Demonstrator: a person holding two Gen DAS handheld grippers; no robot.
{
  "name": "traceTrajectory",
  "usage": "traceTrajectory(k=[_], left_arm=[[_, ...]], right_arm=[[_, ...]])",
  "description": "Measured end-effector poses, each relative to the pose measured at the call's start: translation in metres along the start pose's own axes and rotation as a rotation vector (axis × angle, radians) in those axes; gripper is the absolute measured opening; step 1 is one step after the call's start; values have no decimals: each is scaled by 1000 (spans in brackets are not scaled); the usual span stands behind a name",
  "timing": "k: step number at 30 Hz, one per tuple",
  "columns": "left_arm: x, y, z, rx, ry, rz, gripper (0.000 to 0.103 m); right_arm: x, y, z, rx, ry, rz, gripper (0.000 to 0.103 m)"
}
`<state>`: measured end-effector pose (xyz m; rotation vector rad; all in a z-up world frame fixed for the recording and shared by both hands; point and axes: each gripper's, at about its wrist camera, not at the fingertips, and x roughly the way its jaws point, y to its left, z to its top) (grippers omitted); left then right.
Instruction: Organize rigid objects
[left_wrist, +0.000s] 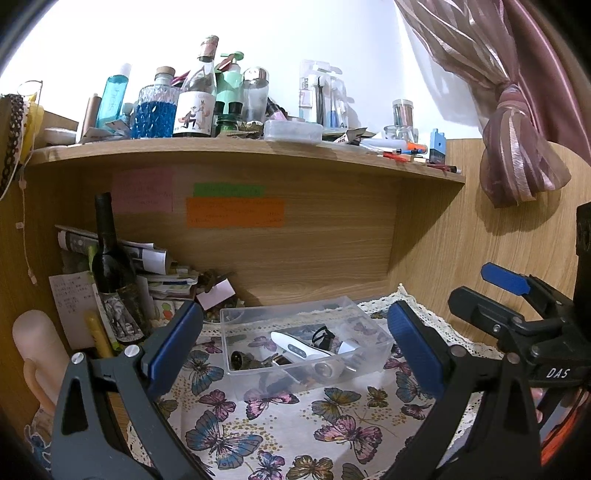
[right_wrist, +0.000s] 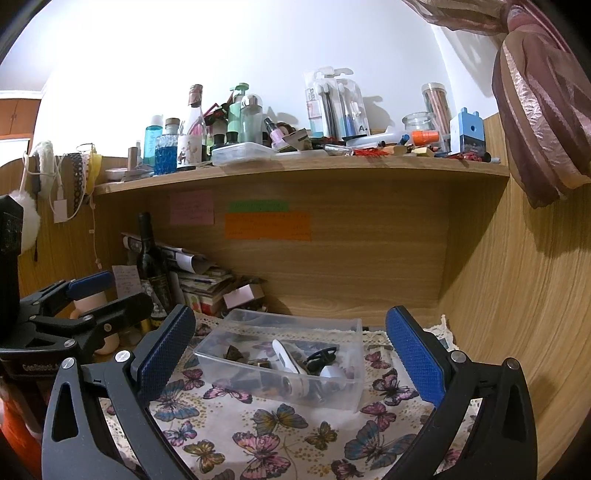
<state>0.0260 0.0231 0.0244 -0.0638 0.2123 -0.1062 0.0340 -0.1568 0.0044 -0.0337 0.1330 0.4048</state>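
A clear plastic box (left_wrist: 373, 354) stands on the butterfly tablecloth (left_wrist: 280, 428) in front of the wooden back panel. It holds several small rigid items, among them a white thermometer-like device (left_wrist: 299, 347), a black clip (left_wrist: 323, 338) and small metal pieces. My left gripper (left_wrist: 295, 347) is open and empty, hovering in front of the box. My right gripper (right_wrist: 291, 354) is open and empty, also in front of the box (right_wrist: 347, 398). The right gripper shows at the right edge of the left wrist view (left_wrist: 517, 295).
A dark wine bottle (left_wrist: 110, 258), stacked papers (left_wrist: 162, 280) and a beige object (left_wrist: 37, 347) crowd the left corner. A wooden shelf (left_wrist: 258, 151) above carries several bottles and jars. A wooden side wall (right_wrist: 517, 295) and a tied curtain (left_wrist: 517, 147) stand on the right.
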Motion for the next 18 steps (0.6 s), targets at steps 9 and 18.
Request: traceTrajectory(k=[9, 18], left_arm=[[3, 0, -1, 6, 16, -7, 102], [6, 3, -2, 12, 24, -13, 102]], right_arm=[[4, 5, -3, 16, 14, -18, 103], [9, 8, -4, 32, 31, -19, 103]])
